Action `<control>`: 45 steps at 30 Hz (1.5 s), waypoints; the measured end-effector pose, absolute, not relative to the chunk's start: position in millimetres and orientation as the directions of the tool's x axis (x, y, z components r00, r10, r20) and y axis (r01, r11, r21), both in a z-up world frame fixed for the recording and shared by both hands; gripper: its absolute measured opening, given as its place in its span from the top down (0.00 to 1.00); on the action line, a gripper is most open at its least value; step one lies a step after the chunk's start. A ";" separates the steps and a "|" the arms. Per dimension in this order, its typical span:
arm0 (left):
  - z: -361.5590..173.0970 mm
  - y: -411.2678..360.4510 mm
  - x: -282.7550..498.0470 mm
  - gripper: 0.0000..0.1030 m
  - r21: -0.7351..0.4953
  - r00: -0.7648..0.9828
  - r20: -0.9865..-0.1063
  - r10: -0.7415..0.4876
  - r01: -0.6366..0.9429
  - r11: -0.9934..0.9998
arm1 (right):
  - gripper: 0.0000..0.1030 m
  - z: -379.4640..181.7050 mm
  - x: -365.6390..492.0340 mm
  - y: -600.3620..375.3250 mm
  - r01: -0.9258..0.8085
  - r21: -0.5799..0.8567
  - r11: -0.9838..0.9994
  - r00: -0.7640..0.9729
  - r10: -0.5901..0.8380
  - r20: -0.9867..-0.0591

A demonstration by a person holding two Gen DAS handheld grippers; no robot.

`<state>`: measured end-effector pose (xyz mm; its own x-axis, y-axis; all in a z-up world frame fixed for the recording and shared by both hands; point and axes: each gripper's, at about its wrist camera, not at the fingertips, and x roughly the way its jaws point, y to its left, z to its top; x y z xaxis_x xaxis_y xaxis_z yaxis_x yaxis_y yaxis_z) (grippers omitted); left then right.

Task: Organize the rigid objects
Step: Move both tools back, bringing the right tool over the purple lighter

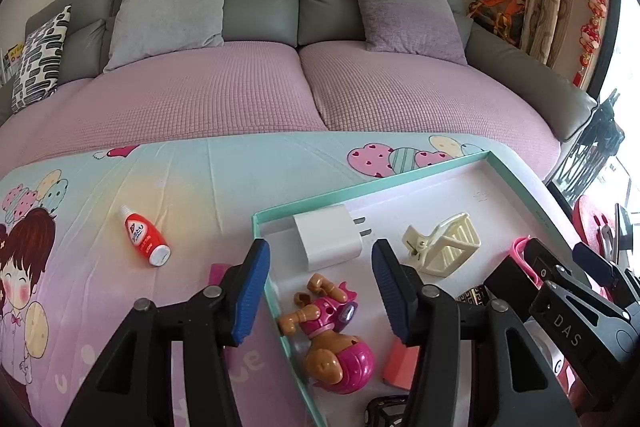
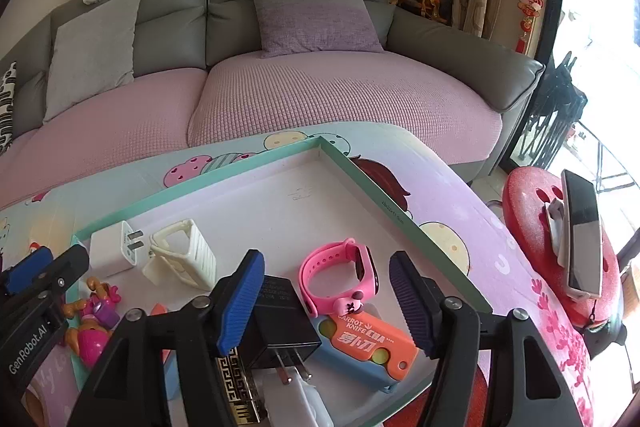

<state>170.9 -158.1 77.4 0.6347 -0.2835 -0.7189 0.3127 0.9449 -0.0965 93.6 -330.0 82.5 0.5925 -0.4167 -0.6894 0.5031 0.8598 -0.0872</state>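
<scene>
A shallow teal-rimmed tray [image 1: 400,183] [image 2: 256,167] lies on a cartoon-print cloth. It holds a white charger [image 1: 328,237] [image 2: 110,249], a cream hair claw [image 1: 444,245] [image 2: 184,259], a pink toy dog [image 1: 332,335] [image 2: 90,323], a pink watch [image 2: 340,273], a black charger [image 2: 280,323] and an orange carrot knife [image 2: 368,341]. My left gripper [image 1: 318,291] is open and empty above the toy dog. My right gripper [image 2: 326,303] is open and empty over the watch and black charger. A red glue bottle [image 1: 144,237] lies on the cloth left of the tray.
A sofa with pink covers [image 1: 240,99] and grey cushions stands behind the table. A red stool [image 2: 560,247] with a phone [image 2: 582,239] on it stands at the right. A pink object [image 1: 218,273] lies partly hidden behind my left gripper's left finger.
</scene>
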 end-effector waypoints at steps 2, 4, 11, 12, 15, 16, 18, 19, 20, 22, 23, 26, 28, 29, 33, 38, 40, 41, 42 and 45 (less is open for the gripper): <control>78.9 -151.6 172.3 0.38 -0.099 0.634 -0.726 -0.267 0.288 0.953 | 0.19 83.5 93.7 -326.5 0.497 -0.091 0.863 0.593 -0.415 -0.690; 80.6 -144.8 172.6 0.36 -0.097 0.636 -0.729 -0.251 0.268 0.959 | 0.16 84.2 93.8 -324.2 0.494 -0.084 0.866 0.593 -0.406 -0.695; 82.9 -128.8 173.2 0.12 -0.069 0.642 -0.743 -0.188 0.207 0.976 | 0.00 87.4 89.9 -324.5 0.489 0.001 0.873 0.611 -0.341 -0.715; 82.3 -126.3 173.4 0.12 -0.073 0.637 -0.748 -0.185 0.197 0.978 | 0.00 87.5 89.8 -323.4 0.489 -0.002 0.872 0.608 -0.343 -0.716; 79.6 -120.6 174.1 0.09 -0.090 0.619 -0.763 -0.185 0.182 0.979 | 0.00 86.9 90.8 -318.7 0.482 -0.030 0.876 0.595 -0.352 -0.723; 78.5 -119.2 174.1 0.08 -0.090 0.614 -0.768 -0.182 0.177 0.980 | 0.00 86.8 90.7 -316.8 0.479 -0.033 0.877 0.593 -0.351 -0.724; 76.8 -117.1 173.4 0.08 -0.084 0.606 -0.777 -0.170 0.167 0.982 | 0.00 87.0 90.3 -313.0 0.473 -0.032 0.880 0.591 -0.344 -0.730; 76.2 -115.6 172.9 0.08 -0.081 0.601 -0.783 -0.163 0.162 0.983 | 0.00 87.0 90.0 -311.2 0.470 -0.030 0.882 0.590 -0.339 -0.733; 75.9 -113.6 172.4 0.08 -0.079 0.596 -0.788 -0.158 0.157 0.984 | 0.00 86.8 89.4 -309.4 0.468 -0.028 0.883 0.588 -0.335 -0.737; 75.4 -108.4 170.4 0.08 -0.082 0.586 -0.796 -0.153 0.147 0.986 | 0.00 85.8 88.2 -305.5 0.462 -0.021 0.886 0.586 -0.323 -0.743; 75.1 -105.2 169.2 0.08 -0.083 0.580 -0.800 -0.149 0.139 0.987 | 0.00 85.2 87.6 -303.6 0.459 -0.015 0.888 0.587 -0.316 -0.745; 74.8 -91.9 165.1 0.08 -0.083 0.574 -0.808 -0.129 0.106 0.991 | 0.00 84.5 87.7 -297.2 0.451 0.015 0.893 0.595 -0.287 -0.751; 74.8 -80.6 162.3 0.08 -0.085 0.574 -0.811 -0.116 0.081 0.993 | 0.00 85.5 89.1 -291.2 0.430 0.044 0.902 0.612 -0.255 -0.749; 75.1 -74.2 161.6 0.08 -0.085 0.573 -0.812 -0.108 0.068 0.994 | 0.00 86.7 89.8 -287.6 0.420 0.053 0.906 0.621 -0.244 -0.745; 78.2 -44.3 161.2 0.08 -0.080 0.587 -0.808 -0.058 -0.012 0.997 | 0.00 92.5 93.7 -270.0 0.377 0.048 0.925 0.652 -0.228 -0.723; 77.7 -5.0 160.5 0.08 -0.073 0.586 -0.810 0.012 -0.122 0.990 | 0.00 92.9 104.0 -244.9 0.313 0.062 0.948 0.673 -0.176 -0.718; 75.8 9.8 160.4 0.08 -0.075 0.578 -0.816 0.031 -0.159 0.985 | 0.00 90.7 108.8 -231.8 0.275 0.070 0.959 0.678 -0.142 -0.721; 75.1 16.8 160.0 0.08 -0.075 0.573 -0.819 0.040 -0.175 0.982 | 0.00 89.5 110.8 -225.0 0.257 0.074 0.964 0.681 -0.127 -0.721; 74.5 23.9 159.5 0.08 -0.076 0.569 -0.821 0.047 -0.191 0.979 | 0.00 88.3 112.6 -218.0 0.238 0.078 0.968 0.683 -0.110 -0.722; 72.3 44.1 157.8 0.08 -0.083 0.560 -0.826 0.068 -0.240 0.967 | 0.00 84.1 117.2 -198.1 0.176 0.099 0.979 0.690 -0.051 -0.722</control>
<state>157.8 44.1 72.3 0.5602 0.0676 -0.8256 -0.2395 0.9673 -0.0833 117.2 -198.1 84.1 0.6895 -0.0512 -0.7224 0.1764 0.9793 0.0990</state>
